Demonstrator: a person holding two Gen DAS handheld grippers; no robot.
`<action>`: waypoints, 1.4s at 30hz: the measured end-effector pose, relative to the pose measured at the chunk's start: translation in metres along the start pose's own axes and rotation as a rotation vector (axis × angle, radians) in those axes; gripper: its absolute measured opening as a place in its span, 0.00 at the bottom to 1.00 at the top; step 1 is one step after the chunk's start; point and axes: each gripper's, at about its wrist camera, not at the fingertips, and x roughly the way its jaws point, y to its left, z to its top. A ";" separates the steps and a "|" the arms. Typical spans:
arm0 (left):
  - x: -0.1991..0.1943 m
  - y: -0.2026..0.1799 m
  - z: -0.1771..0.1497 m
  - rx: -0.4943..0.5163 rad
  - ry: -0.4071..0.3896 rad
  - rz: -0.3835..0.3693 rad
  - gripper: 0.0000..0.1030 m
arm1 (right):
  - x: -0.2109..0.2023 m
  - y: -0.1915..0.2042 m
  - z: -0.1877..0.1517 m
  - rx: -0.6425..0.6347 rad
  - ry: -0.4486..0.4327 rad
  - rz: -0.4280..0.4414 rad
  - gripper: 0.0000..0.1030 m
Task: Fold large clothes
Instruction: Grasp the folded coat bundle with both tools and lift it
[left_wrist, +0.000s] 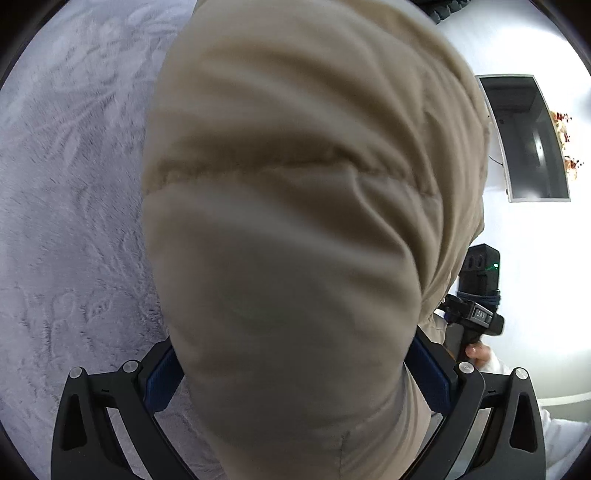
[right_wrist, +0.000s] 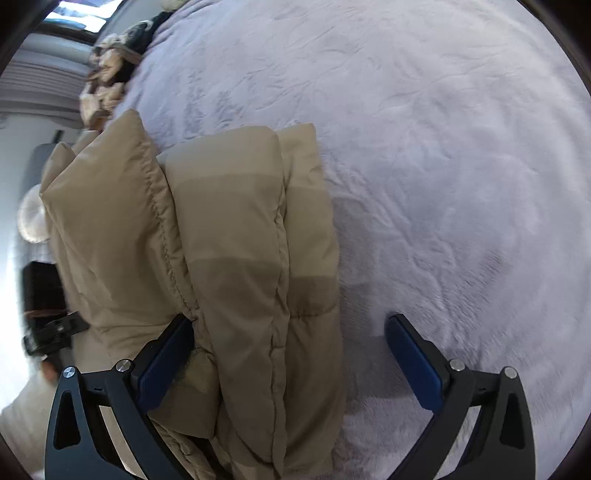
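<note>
Tan quilted puffer jacket (left_wrist: 288, 229) bunched between left gripper (left_wrist: 299, 384) fingers, clamped; right gripper (right_wrist: 288, 365) fingers wide apart, jacket's long fold against left pad, lilac plush bed (right_wrist: 461, 166) beneath.

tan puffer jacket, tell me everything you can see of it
The tan puffer jacket is quilted, padded, matte fabric with stitched seams, bunched into thick overlapping folds on the pale plush bedspread. The left gripper is shut on a bulging fold that fills its view. The right gripper stands open, one finger against the jacket, the other clear.
</note>
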 end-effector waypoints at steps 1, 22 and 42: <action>0.002 0.002 0.001 -0.009 0.007 -0.015 1.00 | 0.004 -0.001 0.004 -0.003 0.012 0.045 1.00; -0.012 -0.024 -0.012 -0.026 -0.076 -0.096 0.83 | 0.022 0.024 0.007 0.070 0.029 0.481 0.44; -0.207 0.067 0.035 0.020 -0.275 -0.082 0.83 | 0.056 0.202 0.039 -0.081 -0.099 0.570 0.44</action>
